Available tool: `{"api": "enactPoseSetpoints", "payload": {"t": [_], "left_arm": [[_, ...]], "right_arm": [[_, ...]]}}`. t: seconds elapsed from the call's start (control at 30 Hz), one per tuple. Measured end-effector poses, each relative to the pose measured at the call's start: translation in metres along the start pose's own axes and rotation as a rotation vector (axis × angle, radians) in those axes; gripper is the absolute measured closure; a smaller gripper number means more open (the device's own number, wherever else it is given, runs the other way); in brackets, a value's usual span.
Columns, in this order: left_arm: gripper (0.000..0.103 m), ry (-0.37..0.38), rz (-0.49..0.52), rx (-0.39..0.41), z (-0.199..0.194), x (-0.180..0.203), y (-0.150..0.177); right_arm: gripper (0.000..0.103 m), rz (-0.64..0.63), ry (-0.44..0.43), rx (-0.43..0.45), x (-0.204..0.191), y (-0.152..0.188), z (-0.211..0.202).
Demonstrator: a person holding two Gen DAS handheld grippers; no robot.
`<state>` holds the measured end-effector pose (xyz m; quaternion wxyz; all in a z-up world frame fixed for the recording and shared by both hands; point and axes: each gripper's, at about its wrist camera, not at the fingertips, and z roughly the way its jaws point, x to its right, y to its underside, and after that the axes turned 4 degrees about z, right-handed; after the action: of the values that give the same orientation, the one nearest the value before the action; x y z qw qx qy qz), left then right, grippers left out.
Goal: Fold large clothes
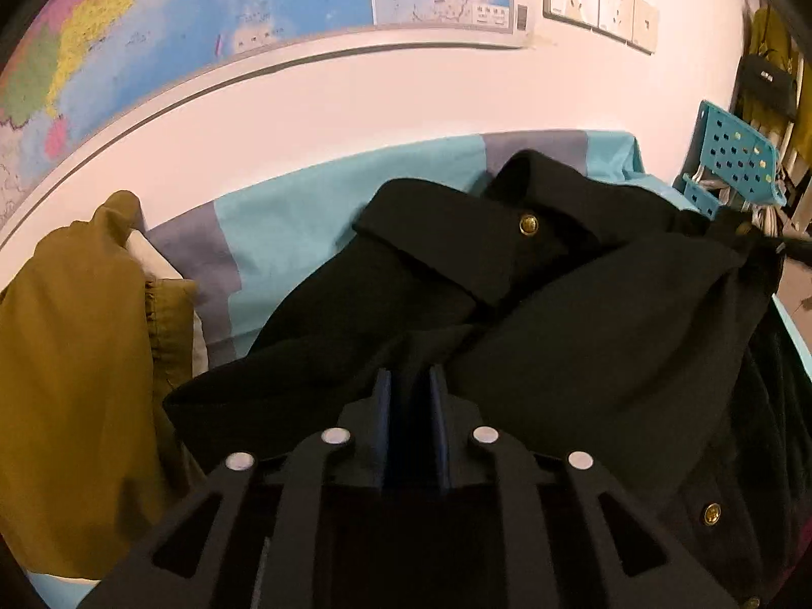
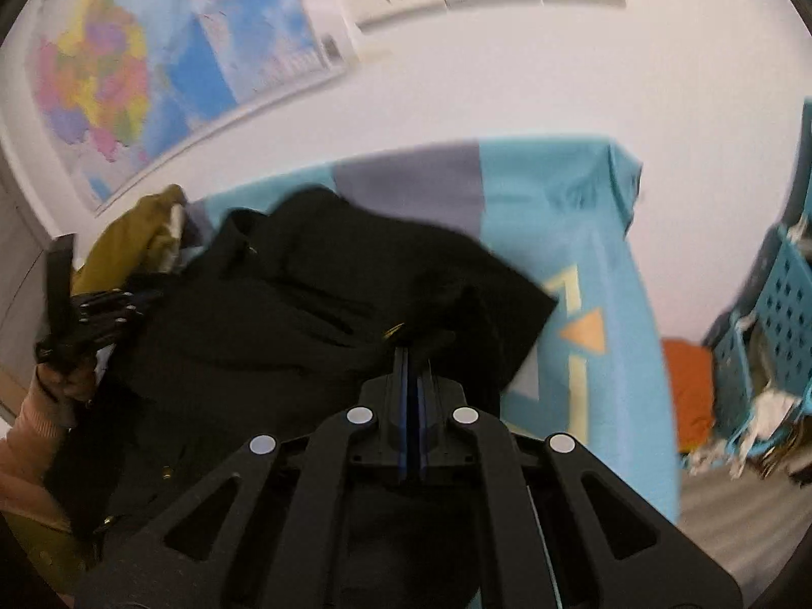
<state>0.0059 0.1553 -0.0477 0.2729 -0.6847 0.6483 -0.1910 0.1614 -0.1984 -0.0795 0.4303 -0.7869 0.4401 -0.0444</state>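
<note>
A large black coat [image 1: 533, 304] with brass buttons lies bunched on a bed with a blue and grey sheet [image 1: 284, 223]. My left gripper [image 1: 412, 380] is shut on a fold of the black coat near its lower edge. My right gripper [image 2: 415, 355] is shut on another edge of the same coat [image 2: 325, 294] and lifts it; this view is blurred. The left gripper also shows in the right wrist view [image 2: 96, 314], held in a hand at the coat's left side.
An olive-green garment [image 1: 76, 365] and a white pillow [image 1: 167, 274] lie at the bed's left. A map [image 1: 167, 15] and wall sockets [image 1: 599, 0] are on the wall behind. Blue perforated baskets [image 1: 736, 162] stand right of the bed, with an orange item [image 2: 690, 391] on the floor.
</note>
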Motion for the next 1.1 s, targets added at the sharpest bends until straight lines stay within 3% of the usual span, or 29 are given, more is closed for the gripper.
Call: {"api": "enactPoseSetpoints", "payload": {"t": [0.1,0.3,0.37,0.47,0.5,0.57,0.6,0.63,0.73,0.97,1.1], "left_arm": [[0.070,0.029,-0.022,0.019,-0.010,-0.007,0.002],[0.063,-0.008,0.033,0.038,-0.028,-0.001,0.023],[0.063,-0.045,0.035,0.019,-0.025,-0.003,0.029],[0.061,-0.030,0.003,0.014,-0.031,-0.012,0.039],[0.059,-0.027,-0.013,0.019,-0.035,-0.016,0.043],[0.045,-0.025,-0.047,0.038,-0.050,-0.023,0.052],[0.044,-0.020,-0.060,0.047,-0.058,-0.026,0.057],[0.044,-0.015,-0.066,0.052,-0.064,-0.028,0.062],[0.034,0.003,-0.077,0.055,-0.082,-0.030,0.081],[0.026,0.083,-0.119,-0.025,-0.098,-0.029,0.133],[0.024,0.201,-0.200,-0.078,-0.101,-0.035,0.162]], "right_arm": [[0.096,0.053,-0.024,0.014,0.010,0.005,0.003],[0.096,0.021,-0.060,0.098,0.000,0.004,-0.015],[0.096,0.030,-0.052,0.074,0.001,0.004,-0.006],[0.091,0.079,-0.002,-0.011,0.014,0.008,0.016],[0.085,0.090,0.007,-0.023,0.016,0.010,0.017],[0.067,0.106,-0.010,-0.006,0.018,0.014,0.007],[0.048,0.112,-0.034,0.022,0.018,0.018,-0.006],[0.036,0.110,-0.048,0.041,0.017,0.023,-0.016],[0.032,0.090,-0.120,0.045,0.008,0.048,-0.047],[0.026,0.117,-0.232,-0.056,-0.007,0.131,-0.083],[0.023,0.118,-0.296,-0.087,-0.017,0.165,-0.092]]}}
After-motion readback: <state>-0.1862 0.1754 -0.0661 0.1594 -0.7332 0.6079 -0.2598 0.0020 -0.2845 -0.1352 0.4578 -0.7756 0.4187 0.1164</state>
